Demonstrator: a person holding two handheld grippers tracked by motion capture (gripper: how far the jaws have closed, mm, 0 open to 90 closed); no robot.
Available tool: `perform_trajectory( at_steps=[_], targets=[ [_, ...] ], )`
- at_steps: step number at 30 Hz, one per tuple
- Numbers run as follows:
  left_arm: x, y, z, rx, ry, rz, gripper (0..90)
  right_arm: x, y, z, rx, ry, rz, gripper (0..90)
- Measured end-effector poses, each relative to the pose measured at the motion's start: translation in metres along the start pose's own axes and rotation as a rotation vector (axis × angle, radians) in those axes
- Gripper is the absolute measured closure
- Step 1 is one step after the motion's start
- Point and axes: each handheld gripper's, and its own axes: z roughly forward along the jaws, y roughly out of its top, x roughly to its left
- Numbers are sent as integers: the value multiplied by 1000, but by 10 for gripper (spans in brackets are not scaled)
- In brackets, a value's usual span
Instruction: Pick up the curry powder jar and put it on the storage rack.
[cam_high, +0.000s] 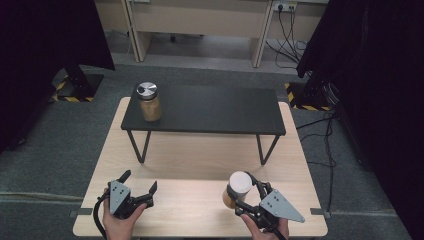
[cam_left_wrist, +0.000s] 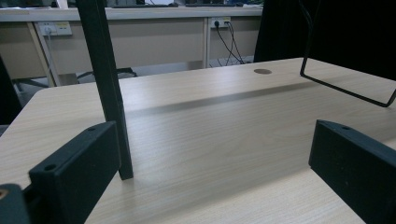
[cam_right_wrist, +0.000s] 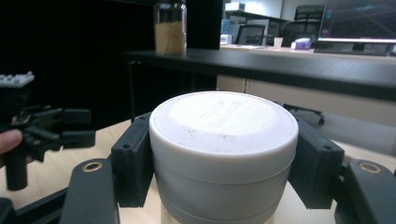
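High view: we note the right gripper (cam_high: 239, 196) clamped on a white-lidded jar (cam_high: 238, 189) of tan powder, near the front right of the light wooden table (cam_high: 200, 155). In the right gripper view we see both jaws pressed against the jar's lid (cam_right_wrist: 224, 140). The left gripper (cam_high: 139, 186) sits at the front left, jaws spread wide with nothing between them, pointed toward the black shelf (cam_high: 210, 107). A second jar (cam_high: 149, 101), silver-lidded, stands upright on the shelf's left end, well apart from both grippers.
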Motion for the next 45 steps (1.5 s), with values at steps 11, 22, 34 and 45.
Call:
perform_trajectory(
  at_steps=[11,22,34,45],
  targets=[
    [-1,0,0,-2,-2,1,15,-7,38,2,-8,-22,-33,341],
    [-1,0,0,0,-5,2,15,-19,72,17,-21,-33,-50,342],
    [-3,0,1,6,-15,9,15,-38,105,39,-42,-72,-49,341],
    [-5,0,3,9,-27,11,15,-65,131,72,-48,-115,-24,341]
  ],
)
